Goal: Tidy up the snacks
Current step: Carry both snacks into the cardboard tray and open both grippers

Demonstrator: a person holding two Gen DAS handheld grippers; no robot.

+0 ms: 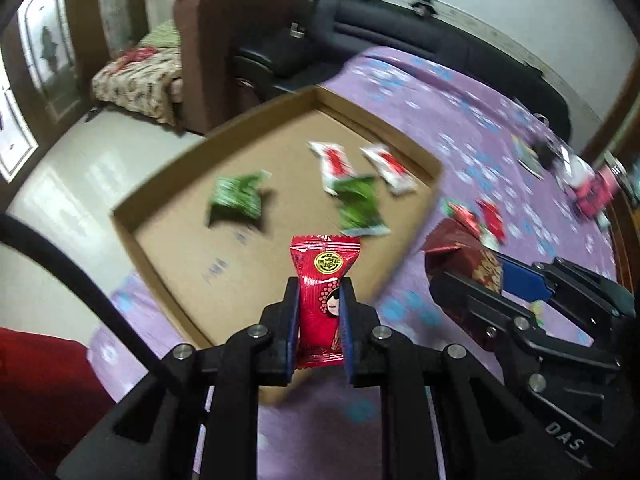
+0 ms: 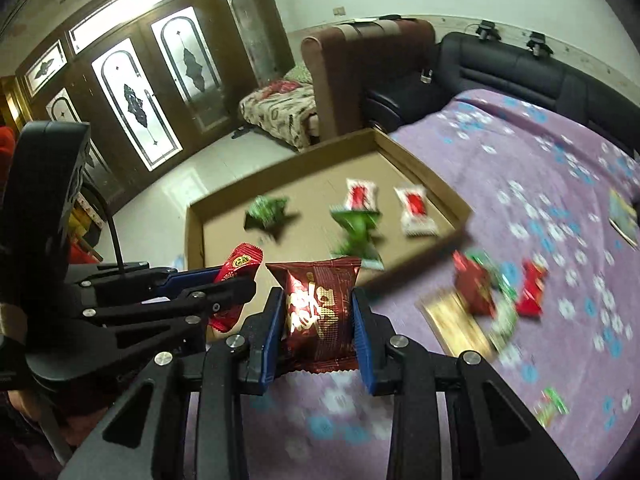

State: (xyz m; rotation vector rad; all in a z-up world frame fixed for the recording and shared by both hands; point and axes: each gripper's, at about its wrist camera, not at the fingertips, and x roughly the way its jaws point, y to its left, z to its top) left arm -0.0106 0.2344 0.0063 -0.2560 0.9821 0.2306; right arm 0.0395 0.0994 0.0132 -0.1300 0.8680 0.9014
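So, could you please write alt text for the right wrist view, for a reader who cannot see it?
The right gripper holds a dark red snack packet above a purple floral cloth, near a shallow cardboard tray holding two green packets and two white-and-red packets. At left, the left gripper holds a bright red packet.

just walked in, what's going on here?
Snack sorting, mid-carry. The left gripper is shut on a bright red candy packet; the right gripper is shut on a dark red snack packet. Both hover near the cardboard tray, which holds two green and two white-red packets. More snacks lie loose on the purple cloth.
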